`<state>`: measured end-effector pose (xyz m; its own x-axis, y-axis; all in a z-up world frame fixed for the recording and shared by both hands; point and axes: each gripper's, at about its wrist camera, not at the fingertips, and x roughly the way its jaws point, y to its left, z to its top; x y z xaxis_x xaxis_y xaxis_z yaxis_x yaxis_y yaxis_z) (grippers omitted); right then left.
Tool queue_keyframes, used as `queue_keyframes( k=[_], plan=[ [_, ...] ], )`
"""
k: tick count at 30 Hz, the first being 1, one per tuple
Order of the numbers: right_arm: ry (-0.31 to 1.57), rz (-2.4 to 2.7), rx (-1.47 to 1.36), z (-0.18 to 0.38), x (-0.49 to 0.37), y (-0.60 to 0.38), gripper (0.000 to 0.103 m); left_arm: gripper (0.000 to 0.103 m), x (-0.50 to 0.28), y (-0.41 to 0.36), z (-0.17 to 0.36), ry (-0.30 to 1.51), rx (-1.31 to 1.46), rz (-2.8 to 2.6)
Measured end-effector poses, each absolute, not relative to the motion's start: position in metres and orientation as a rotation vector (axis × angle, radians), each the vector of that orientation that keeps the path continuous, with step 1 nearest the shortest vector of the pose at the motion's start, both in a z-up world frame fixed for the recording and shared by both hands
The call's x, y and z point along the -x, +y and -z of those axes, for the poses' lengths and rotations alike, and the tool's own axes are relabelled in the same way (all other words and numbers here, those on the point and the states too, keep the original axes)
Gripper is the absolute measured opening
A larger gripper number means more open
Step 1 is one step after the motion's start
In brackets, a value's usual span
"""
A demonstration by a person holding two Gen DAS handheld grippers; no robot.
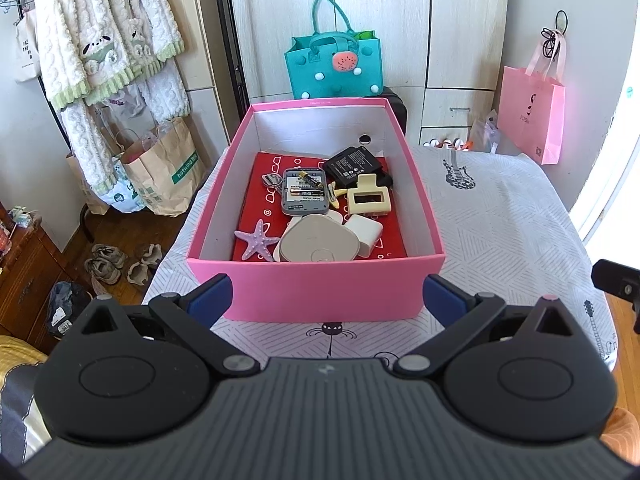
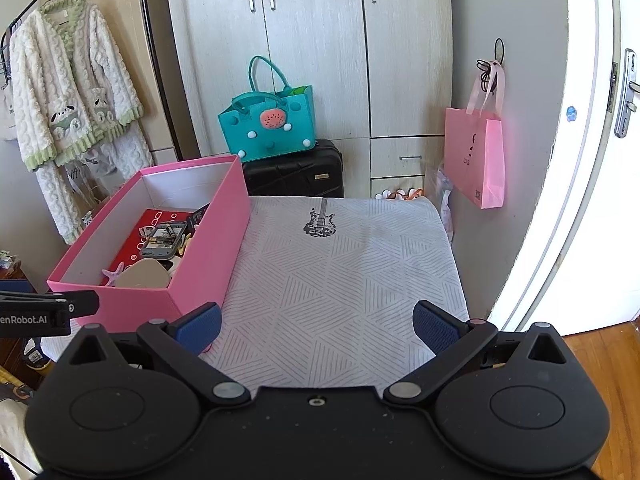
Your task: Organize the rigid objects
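Note:
A pink box (image 1: 320, 292) stands on the cloth-covered table (image 1: 500, 220). In it lie a grey phone with batteries (image 1: 304, 196), a black battery pack (image 1: 354, 166), a cream hair claw (image 1: 367, 200), a white charger (image 1: 364, 234), a beige rounded case (image 1: 318, 244) and a purple starfish (image 1: 256, 240). My left gripper (image 1: 326, 300) is open and empty, just in front of the box's near wall. My right gripper (image 2: 318, 328) is open and empty over the bare cloth, right of the box (image 2: 208, 248).
A teal bag (image 2: 268, 124) sits on a black suitcase (image 2: 296, 176) behind the table. A pink paper bag (image 2: 478, 156) hangs on the right wall. Wardrobe behind. Robes (image 1: 104, 40), paper bags and shoes (image 1: 108, 264) stand at left on the floor.

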<state>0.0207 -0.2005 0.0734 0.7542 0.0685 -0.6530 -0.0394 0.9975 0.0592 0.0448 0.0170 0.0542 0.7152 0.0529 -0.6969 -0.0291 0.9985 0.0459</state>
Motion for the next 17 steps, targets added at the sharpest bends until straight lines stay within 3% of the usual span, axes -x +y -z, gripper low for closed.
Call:
queue_keyframes(
  k=[17],
  plan=[
    [0.717, -0.063, -0.028, -0.0691, -0.0154, -0.1973, 0.103, 0.103, -0.0358, 0.0189, -0.0527, 0.753, -0.032, -0.068]
  ],
)
